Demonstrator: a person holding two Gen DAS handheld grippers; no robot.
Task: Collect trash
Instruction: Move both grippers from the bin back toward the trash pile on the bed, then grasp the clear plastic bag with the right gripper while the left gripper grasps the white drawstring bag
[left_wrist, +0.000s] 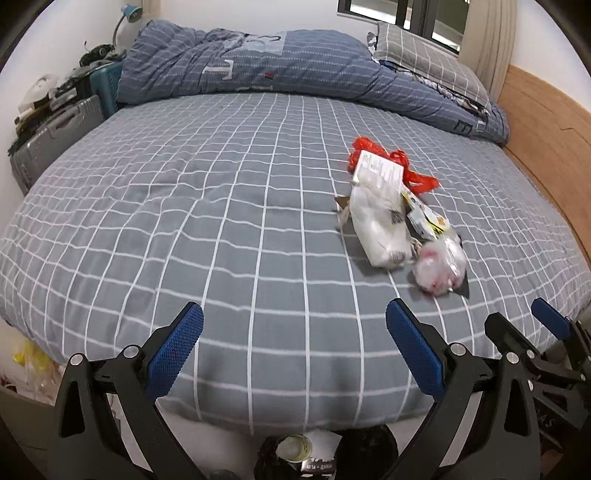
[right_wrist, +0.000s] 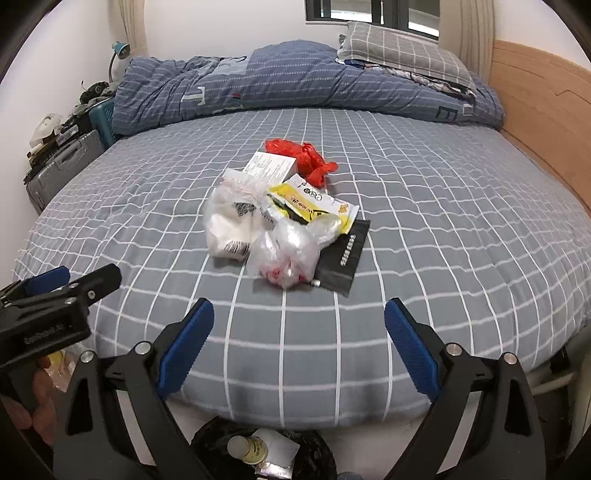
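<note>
Black pouch (right_wrist: 343, 254) with unreadable white lettering under yellow wrapper (right_wrist: 314, 203).

Black packet (right_wrist: 343, 254) half buried — its print unreadable.

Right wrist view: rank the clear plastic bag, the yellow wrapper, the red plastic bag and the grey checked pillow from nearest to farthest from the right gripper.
1. Clear plastic bag, front of the pile, just ahead of the right gripper, whose jaws are open.
2. Yellow wrapper, mid-pile, slightly right.
3. Red plastic bag, back of the pile.
4. Grey checked pillow, far right, by the window.
</note>
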